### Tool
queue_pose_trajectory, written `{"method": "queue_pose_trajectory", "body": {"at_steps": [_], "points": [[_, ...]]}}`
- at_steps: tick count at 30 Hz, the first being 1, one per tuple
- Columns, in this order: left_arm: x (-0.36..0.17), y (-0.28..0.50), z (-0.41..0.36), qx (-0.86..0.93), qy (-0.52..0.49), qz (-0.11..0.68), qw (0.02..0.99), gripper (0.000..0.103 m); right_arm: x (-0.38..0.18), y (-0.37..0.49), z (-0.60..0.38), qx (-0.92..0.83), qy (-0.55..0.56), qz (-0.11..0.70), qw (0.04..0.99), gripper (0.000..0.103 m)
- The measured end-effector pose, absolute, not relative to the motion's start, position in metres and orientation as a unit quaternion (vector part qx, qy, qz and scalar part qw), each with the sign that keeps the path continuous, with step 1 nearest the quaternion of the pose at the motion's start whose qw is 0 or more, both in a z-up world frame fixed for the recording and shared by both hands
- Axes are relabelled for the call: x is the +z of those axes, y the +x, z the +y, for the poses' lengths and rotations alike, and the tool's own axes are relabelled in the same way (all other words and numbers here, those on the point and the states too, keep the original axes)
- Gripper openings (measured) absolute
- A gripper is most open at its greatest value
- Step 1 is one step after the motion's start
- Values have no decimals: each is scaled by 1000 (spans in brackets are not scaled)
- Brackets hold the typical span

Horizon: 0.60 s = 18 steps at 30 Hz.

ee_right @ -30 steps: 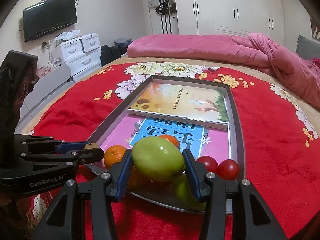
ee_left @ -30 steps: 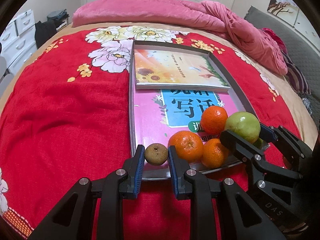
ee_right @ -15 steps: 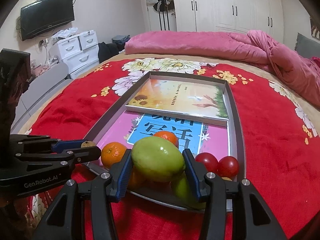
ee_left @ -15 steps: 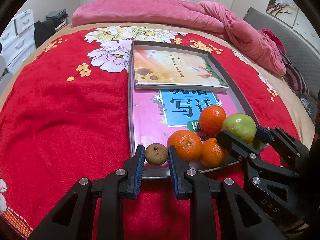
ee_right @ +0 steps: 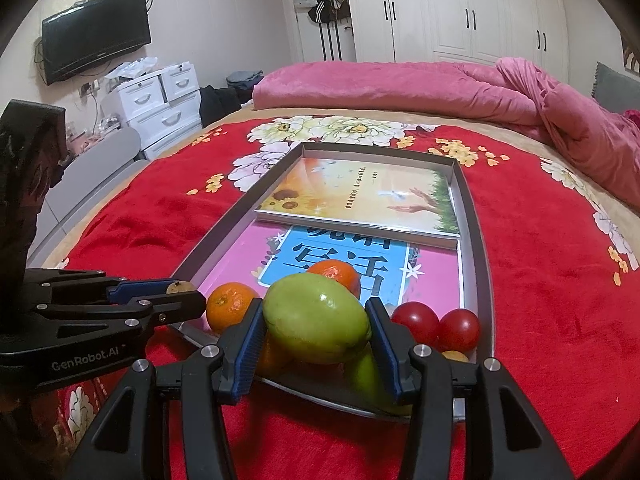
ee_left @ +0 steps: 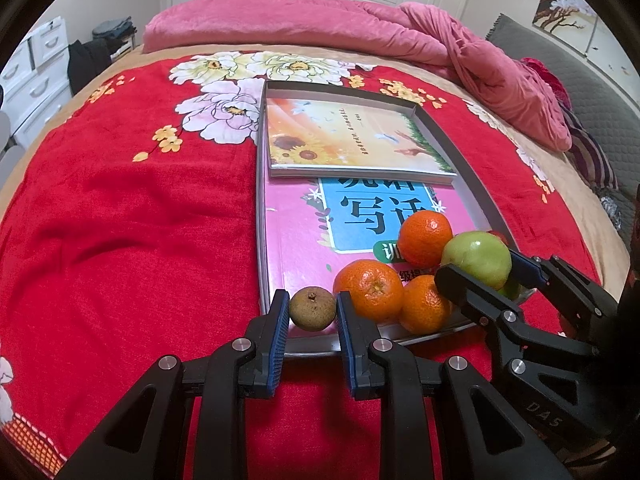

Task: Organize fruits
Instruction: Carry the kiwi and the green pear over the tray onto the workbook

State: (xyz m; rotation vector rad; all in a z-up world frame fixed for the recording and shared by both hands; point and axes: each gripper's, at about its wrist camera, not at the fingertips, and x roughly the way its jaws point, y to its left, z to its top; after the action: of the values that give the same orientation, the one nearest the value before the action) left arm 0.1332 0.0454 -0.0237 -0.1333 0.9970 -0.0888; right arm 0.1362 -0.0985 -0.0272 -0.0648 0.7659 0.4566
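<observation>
A grey tray [ee_left: 456, 148] lies on the red bedspread and holds two books. My left gripper [ee_left: 313, 312] is shut on a small brown round fruit [ee_left: 313, 309] at the tray's near left corner. My right gripper [ee_right: 316, 326] is shut on a green fruit [ee_right: 316, 322] and holds it just above the tray's near end, over another green fruit [ee_right: 366, 372]. Three oranges [ee_left: 370, 290] lie between the two grippers. Two red tomatoes [ee_right: 436, 322] sit at the near right corner, with a small yellowish fruit [ee_right: 454, 356] before them.
A sunflower book [ee_left: 352, 144] overlaps a pink and blue book [ee_left: 316, 228] in the tray. A pink duvet [ee_left: 360, 28] is heaped along the far and right side of the bed. White drawers [ee_right: 160, 108] and a television [ee_right: 96, 50] stand at the left.
Both grippers have kept their grip and their fruits. The view has risen and tilted slightly; the green fruit sits a little lower towards the tray.
</observation>
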Motion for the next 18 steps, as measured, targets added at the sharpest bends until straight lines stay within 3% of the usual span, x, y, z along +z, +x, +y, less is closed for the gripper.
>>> {"method": "queue_pose_trajectory", "body": {"at_steps": [18], "points": [[-25,134,46,-44,-65,479,874,24,-22,134,-101,223,-24,363,904,52]]}}
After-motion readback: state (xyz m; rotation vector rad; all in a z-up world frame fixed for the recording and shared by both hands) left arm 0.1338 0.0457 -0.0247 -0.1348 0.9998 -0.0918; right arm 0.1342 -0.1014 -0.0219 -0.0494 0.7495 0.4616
